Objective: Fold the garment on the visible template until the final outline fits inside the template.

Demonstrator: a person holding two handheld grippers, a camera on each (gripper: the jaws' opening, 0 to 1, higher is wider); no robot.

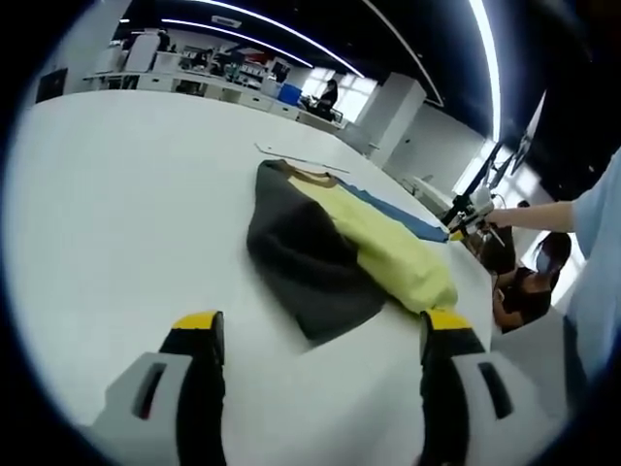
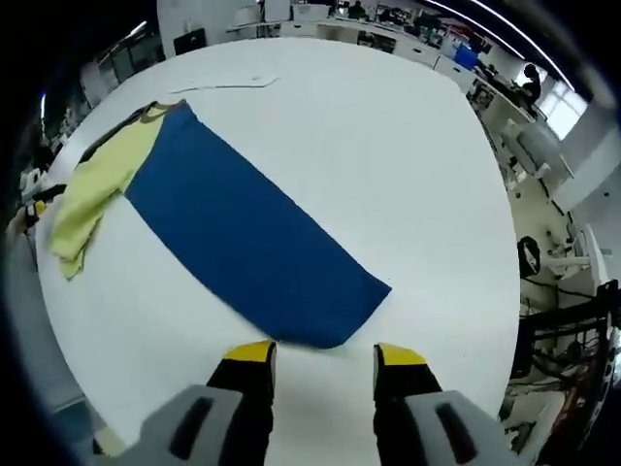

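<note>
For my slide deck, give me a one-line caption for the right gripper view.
Open right gripper hovers at the near end of the blue and yellow garment spread on a white table.

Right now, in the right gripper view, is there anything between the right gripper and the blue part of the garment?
Nothing. In the right gripper view, only a bare strip of white table separates the open right gripper from the garment's blue panel.

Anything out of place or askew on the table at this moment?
The garment lies bunched on the white table, its yellow panel heaped over the dark grey part, not flat. Its blue panel lies smooth. Both grippers hover open.
</note>
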